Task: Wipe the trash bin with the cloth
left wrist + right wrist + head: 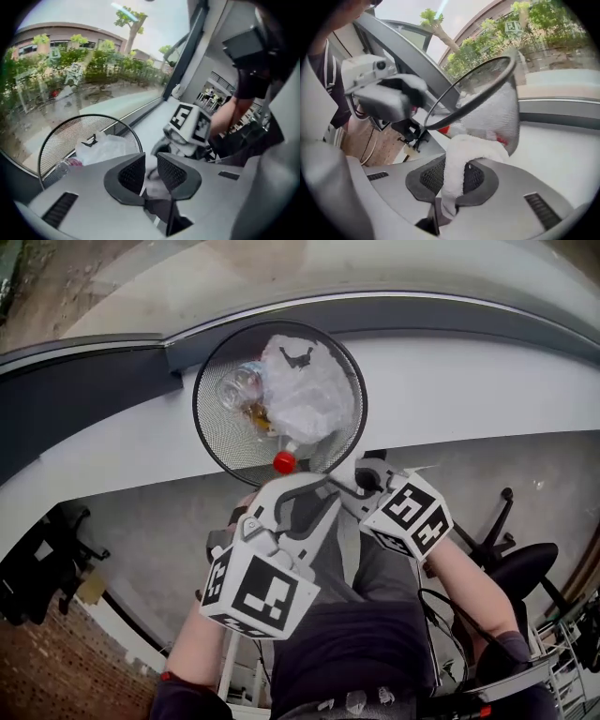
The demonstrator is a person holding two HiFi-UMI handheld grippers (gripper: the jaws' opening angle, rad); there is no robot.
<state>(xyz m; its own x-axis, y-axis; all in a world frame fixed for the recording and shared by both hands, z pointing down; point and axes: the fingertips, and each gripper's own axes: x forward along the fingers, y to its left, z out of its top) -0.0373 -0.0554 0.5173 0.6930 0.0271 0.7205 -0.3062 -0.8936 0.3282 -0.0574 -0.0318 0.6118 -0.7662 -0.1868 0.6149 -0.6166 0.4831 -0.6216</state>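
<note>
The white ledge ran along under the window, with its dark frame just behind, green trees outside the glass, and a black office chair on the floor well off to my right. On that ledge stood the trash bin, a black mesh basket. Inside it lay a crumpled white plastic bag, a clear bottle beside the bag, and something with a red cap against the near rim. My left gripper was at that near rim, its jaws drawn almost together. In the right gripper view the rim wire ran straight into them, so I took it that they pinched the rim. From the right gripper view, that arm and the rim crossed in front of the bin's mouth. My right gripper was clamped on the cloth, a white towel folded over the jaws and bulging out ahead of them. The cloth sat just at the outside of the mesh wall, below the rim, though I could not tell whether it pressed on the mesh.
</note>
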